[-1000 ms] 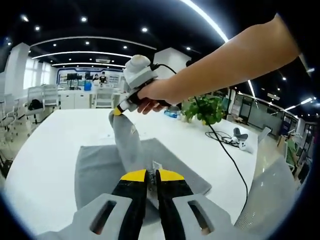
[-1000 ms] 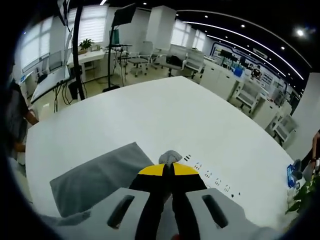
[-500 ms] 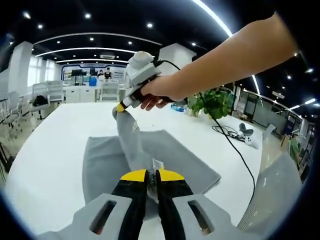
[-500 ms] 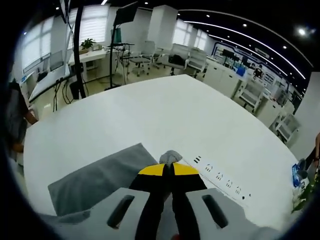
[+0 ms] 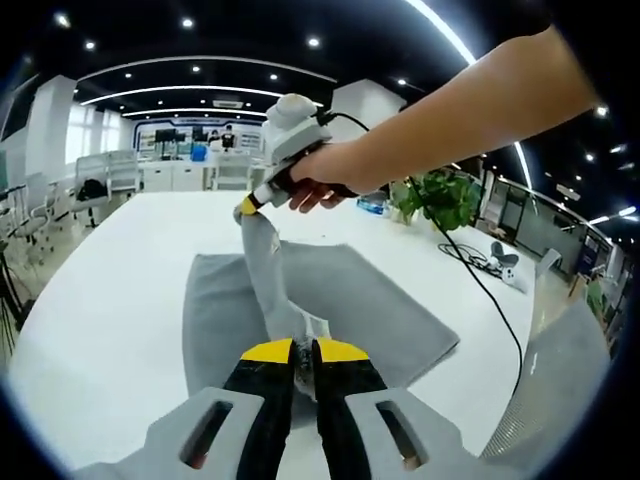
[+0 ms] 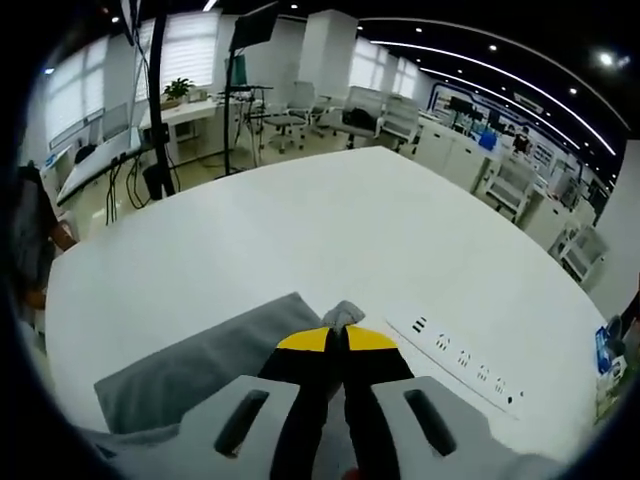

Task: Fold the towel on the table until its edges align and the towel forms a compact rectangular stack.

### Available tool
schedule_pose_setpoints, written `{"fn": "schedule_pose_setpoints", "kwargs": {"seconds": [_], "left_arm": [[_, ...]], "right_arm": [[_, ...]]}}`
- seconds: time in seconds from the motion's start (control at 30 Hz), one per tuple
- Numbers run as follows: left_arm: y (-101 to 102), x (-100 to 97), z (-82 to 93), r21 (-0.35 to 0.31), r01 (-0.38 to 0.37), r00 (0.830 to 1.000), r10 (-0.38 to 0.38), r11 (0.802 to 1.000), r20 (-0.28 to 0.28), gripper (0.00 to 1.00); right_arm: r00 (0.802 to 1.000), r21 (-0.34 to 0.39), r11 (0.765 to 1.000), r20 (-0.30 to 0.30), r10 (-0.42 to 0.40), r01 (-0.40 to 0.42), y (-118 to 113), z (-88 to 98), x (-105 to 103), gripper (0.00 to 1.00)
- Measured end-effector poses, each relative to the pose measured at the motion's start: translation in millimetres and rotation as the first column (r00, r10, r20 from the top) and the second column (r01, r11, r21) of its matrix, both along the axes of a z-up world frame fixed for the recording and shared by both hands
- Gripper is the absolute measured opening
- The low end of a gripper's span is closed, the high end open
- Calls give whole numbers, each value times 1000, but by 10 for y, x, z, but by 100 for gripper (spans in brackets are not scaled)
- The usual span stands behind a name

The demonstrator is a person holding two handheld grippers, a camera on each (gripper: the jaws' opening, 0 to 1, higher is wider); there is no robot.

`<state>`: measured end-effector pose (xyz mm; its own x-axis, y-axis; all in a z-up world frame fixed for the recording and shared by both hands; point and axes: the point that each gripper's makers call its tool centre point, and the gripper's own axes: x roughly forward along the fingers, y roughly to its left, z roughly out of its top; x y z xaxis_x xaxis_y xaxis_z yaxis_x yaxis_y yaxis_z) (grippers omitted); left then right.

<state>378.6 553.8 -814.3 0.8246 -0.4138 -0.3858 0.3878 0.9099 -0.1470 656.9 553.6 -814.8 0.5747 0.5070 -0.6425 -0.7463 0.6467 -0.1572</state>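
Note:
A grey towel lies spread on the white table, with one edge lifted into a taut band between the two grippers. My left gripper is shut on the near end of that band, low over the towel. The right gripper, held in a person's hand, pinches the far end above the towel's back edge. In the right gripper view, my right gripper is shut on a grey corner of the towel, and the rest of the cloth lies flat below to the left.
A power strip lies on the table just right of the right gripper. A potted plant, a cable and a small white device sit at the far right. Office chairs and desks stand beyond the table.
Both grippers have carried the lifted towel edge further across the cloth; more of the flat towel now shows in the left gripper view, and the power strip has slid closer in the right gripper view.

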Motion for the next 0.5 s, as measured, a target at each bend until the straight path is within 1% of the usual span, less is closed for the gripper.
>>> {"fn": "schedule_pose_setpoints", "kwargs": {"seconds": [0.13, 0.23, 0.5], "left_arm": [[48, 7, -61, 2, -9, 1000, 9, 1000, -8, 7], [71, -1, -67, 6, -16, 1000, 16, 1000, -14, 7], [151, -5, -158, 17, -26, 999, 26, 1000, -27, 7]], "right_arm": [[1000, -5, 1000, 0, 10, -10, 61, -58, -23, 2], [1000, -8, 1000, -2, 13, -13, 91, -91, -49, 2], [1000, -13, 1000, -7, 15, -15, 141, -181, -8, 2]]}}
